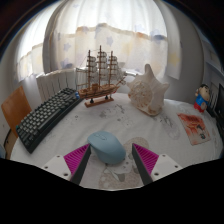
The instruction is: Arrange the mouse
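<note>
A light blue computer mouse [108, 146] rests on the white patterned table [130, 125]. It stands between my gripper's [112, 162] two fingers, near their tips. The pink pads [76, 157] show on both inner faces, with a gap at either side of the mouse. The fingers are open and press on nothing. A black keyboard [45, 117] lies beyond the fingers to the left, angled away.
A wooden model sailing ship [99, 78] stands beyond the mouse at the back. A large conch shell [148, 93] sits to its right. A card or booklet [193, 125] and a small figurine [205, 97] are at the far right. A white curtain hangs behind.
</note>
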Demonstrator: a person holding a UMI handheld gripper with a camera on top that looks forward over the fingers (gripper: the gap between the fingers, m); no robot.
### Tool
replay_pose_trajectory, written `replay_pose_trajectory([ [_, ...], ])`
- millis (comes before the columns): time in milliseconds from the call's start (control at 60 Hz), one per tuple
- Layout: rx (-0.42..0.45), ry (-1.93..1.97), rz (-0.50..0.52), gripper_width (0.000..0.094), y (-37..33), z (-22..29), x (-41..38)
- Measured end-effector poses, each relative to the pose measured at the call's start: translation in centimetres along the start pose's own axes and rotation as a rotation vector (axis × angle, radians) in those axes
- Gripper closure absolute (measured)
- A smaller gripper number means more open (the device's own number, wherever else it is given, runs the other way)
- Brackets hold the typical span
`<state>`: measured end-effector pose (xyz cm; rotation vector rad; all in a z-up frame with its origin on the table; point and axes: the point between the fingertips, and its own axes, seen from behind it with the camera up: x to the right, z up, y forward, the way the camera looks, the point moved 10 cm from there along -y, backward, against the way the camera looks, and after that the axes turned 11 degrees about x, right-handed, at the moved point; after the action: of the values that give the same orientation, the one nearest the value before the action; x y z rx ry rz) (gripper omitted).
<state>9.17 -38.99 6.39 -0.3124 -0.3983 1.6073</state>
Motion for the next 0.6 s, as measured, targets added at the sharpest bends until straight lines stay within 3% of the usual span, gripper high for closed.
replay_pose_trajectory([
  [483, -0.018, 0.012, -0.018, 0.0092, 4.4, 1.2, 1.7],
  [533, -0.020, 0.015, -0.011, 0.0142, 4.6, 1.3, 1.6],
  [600, -0.023, 0.010, 0.021, 0.0283, 4.7, 1.3, 1.2],
])
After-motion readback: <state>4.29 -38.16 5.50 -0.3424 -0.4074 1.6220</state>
